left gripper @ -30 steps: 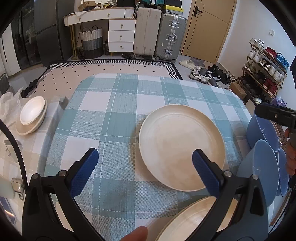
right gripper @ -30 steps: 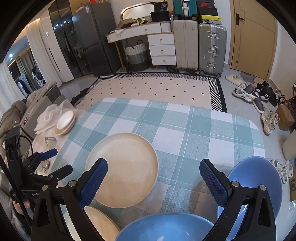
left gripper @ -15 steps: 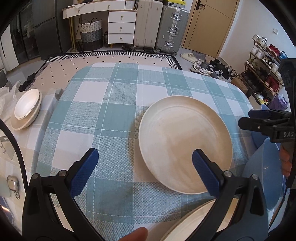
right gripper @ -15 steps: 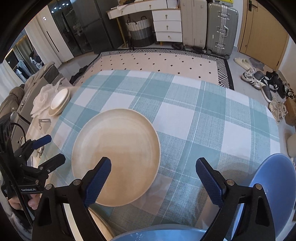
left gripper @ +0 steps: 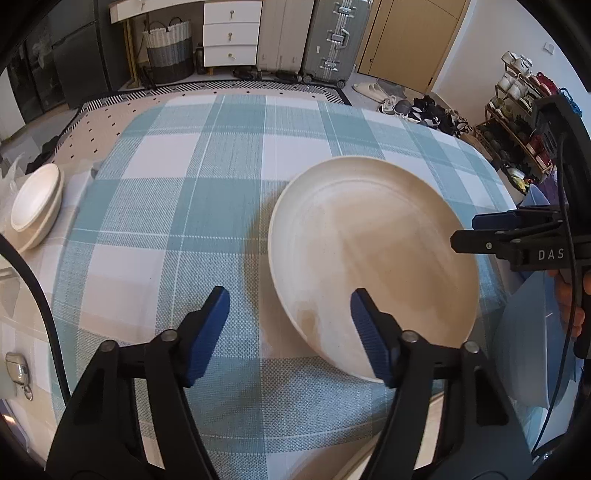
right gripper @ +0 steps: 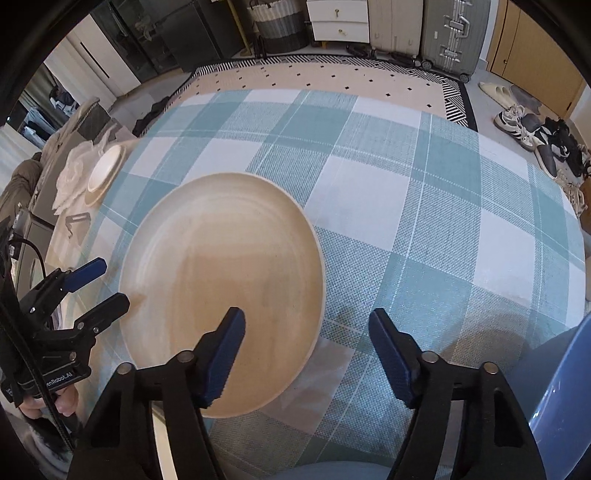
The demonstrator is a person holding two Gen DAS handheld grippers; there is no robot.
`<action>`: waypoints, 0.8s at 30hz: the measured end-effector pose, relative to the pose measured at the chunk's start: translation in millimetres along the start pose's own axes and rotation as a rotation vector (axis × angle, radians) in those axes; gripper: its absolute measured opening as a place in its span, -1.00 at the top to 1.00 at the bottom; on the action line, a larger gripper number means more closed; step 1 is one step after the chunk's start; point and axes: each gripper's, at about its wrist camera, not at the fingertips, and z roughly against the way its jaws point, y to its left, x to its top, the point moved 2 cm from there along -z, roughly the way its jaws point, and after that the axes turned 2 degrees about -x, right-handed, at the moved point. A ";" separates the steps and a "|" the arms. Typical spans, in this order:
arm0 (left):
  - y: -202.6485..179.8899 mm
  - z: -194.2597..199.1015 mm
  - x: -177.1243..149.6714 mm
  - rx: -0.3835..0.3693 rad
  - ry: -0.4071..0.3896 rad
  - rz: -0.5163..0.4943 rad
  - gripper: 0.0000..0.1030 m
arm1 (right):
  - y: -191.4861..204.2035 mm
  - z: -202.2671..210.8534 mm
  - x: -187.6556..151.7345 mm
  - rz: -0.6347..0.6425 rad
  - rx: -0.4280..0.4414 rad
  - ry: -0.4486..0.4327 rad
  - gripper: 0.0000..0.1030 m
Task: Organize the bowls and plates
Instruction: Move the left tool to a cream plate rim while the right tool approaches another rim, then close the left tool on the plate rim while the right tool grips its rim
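A large cream plate (left gripper: pixel 373 258) lies on the teal checked tablecloth (left gripper: pixel 192 206); it also shows in the right wrist view (right gripper: pixel 221 291). My left gripper (left gripper: pixel 290 321) is open and empty, its right finger over the plate's near rim. My right gripper (right gripper: pixel 306 350) is open and empty, its left finger over the plate's near edge. A blue bowl (right gripper: pixel 561 398) sits at the near right edge, also seen in the left wrist view (left gripper: pixel 532 350). Small cream bowls (left gripper: pixel 35 203) are stacked at the far left.
Keys (left gripper: pixel 16 369) lie at the left table edge. White cloth (right gripper: pixel 74 177) lies under the small bowls (right gripper: pixel 105 171). Suitcases (left gripper: pixel 314 37), drawers (left gripper: pixel 231 33), a basket and shoes stand on the floor beyond the table.
Both grippers have moved forward and down toward the large cream plate, which now looms larger. Both jaw gaps have narrowed but stay open.
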 end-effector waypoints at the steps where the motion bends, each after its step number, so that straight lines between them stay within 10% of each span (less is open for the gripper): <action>1: 1.4 -3.4 -1.0 -0.009 0.007 0.007 -0.17 | 1.7 -2.7 0.2 0.008 0.000 0.006 -0.26; 14: 0.4 -14.0 -5.2 -0.036 0.011 0.003 0.57 | 16.9 -9.7 -0.8 0.067 -0.056 0.015 0.21; 24: -3.1 -11.6 -6.8 0.003 -0.009 -0.012 0.66 | 15.5 -7.3 -5.9 0.079 -0.088 -0.015 0.41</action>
